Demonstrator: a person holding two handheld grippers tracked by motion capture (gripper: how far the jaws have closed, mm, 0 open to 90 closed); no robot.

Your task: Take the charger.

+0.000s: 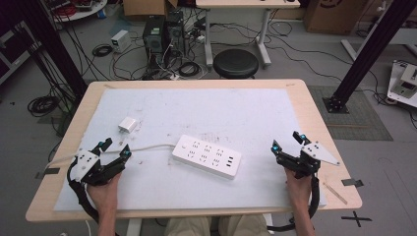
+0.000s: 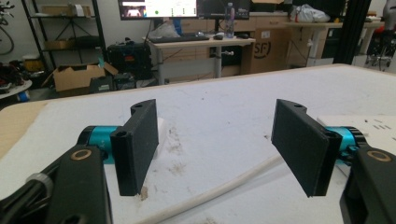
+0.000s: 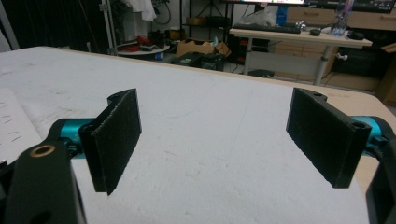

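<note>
Landmark: white rectangular plastic power strip (image 1: 207, 156), flat near the middle of the pale mat-covered wooden table (image 1: 305, 105), long axis slanting toward the near right.

Far to the left of the strip, at the near left edge: left gripper (image 1: 113, 149), black with teal joints and a grey three-cornered plate, held in a hand. Jaws spread, nothing pinched between them. In the left gripper view (image 2: 219, 149), pads well apart above the mat, with the white round cable (image 2: 224, 189) lying on the mat between and below them, untouched.

Left of the strip and a little farther back: small white square plug adapter (image 1: 128, 124), lying flat, apart from the strip. White cable (image 1: 147, 147) running from the strip's left end toward the left gripper.

Far to the right of the strip, near the right edge: right gripper (image 1: 287, 141), same build, held in the other hand. Jaws spread wide, empty. In the right gripper view (image 3: 217, 135), only bare mat between the pads, strip's corner (image 3: 11, 123) at the left border.
</note>
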